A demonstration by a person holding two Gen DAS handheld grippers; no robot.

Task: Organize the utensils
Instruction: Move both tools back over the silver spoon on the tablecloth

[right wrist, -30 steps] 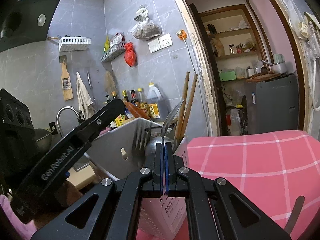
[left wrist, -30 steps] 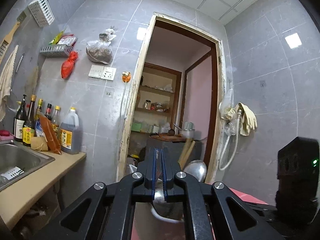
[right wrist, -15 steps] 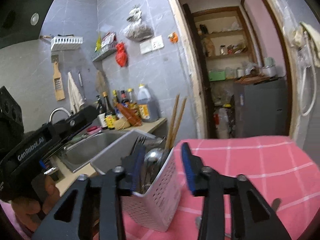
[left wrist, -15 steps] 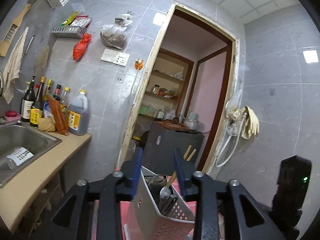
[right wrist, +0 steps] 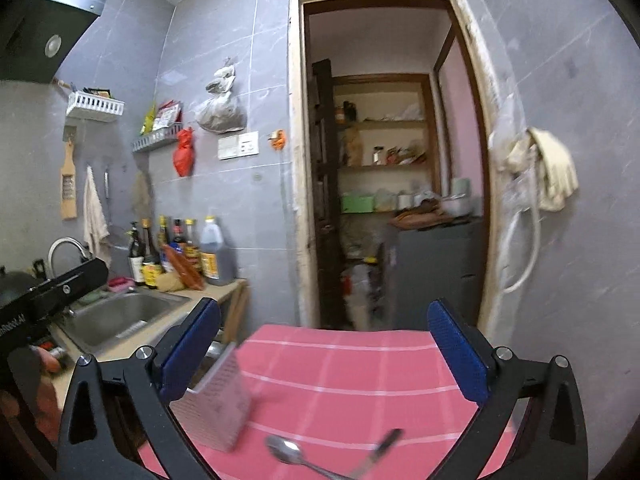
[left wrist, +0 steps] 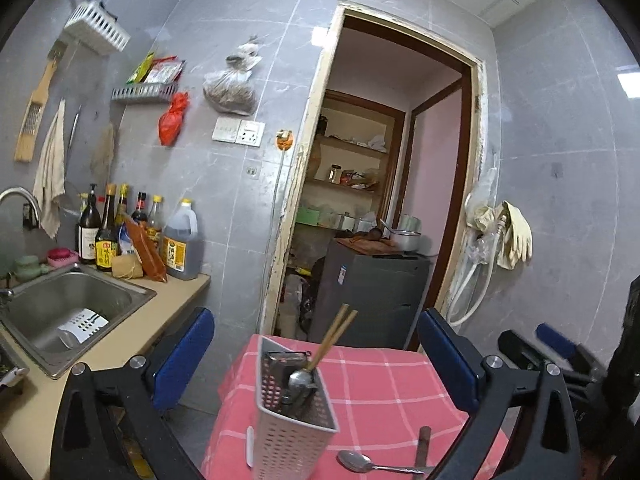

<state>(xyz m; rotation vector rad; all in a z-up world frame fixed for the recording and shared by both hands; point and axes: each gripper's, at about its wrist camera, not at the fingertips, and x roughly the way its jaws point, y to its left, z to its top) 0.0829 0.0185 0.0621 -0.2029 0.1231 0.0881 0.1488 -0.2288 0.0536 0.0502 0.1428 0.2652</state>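
Observation:
A white perforated utensil holder (left wrist: 294, 420) stands on the pink checked tablecloth (left wrist: 384, 392). It holds wooden chopsticks (left wrist: 334, 338), a spoon and other metal utensils. A loose metal spoon (left wrist: 356, 462) and a dark-handled utensil (left wrist: 422, 446) lie on the cloth in front of it. My left gripper (left wrist: 316, 356) is wide open and empty, above the holder. My right gripper (right wrist: 326, 354) is wide open and empty, with the holder (right wrist: 216, 404), the spoon (right wrist: 286, 452) and the dark-handled utensil (right wrist: 378, 450) below it.
A steel sink (left wrist: 60, 312) sits in the beige counter (left wrist: 120, 348) at the left, with sauce bottles (left wrist: 120, 232) behind it. An open doorway (left wrist: 384, 184) with shelves and a grey cabinet (left wrist: 372, 296) is behind the table. The right gripper shows at the right edge of the left wrist view (left wrist: 560, 348).
Both grippers went from shut to wide open and drew up and back from the holder. The spoon and dark-handled utensil on the cloth came into view.

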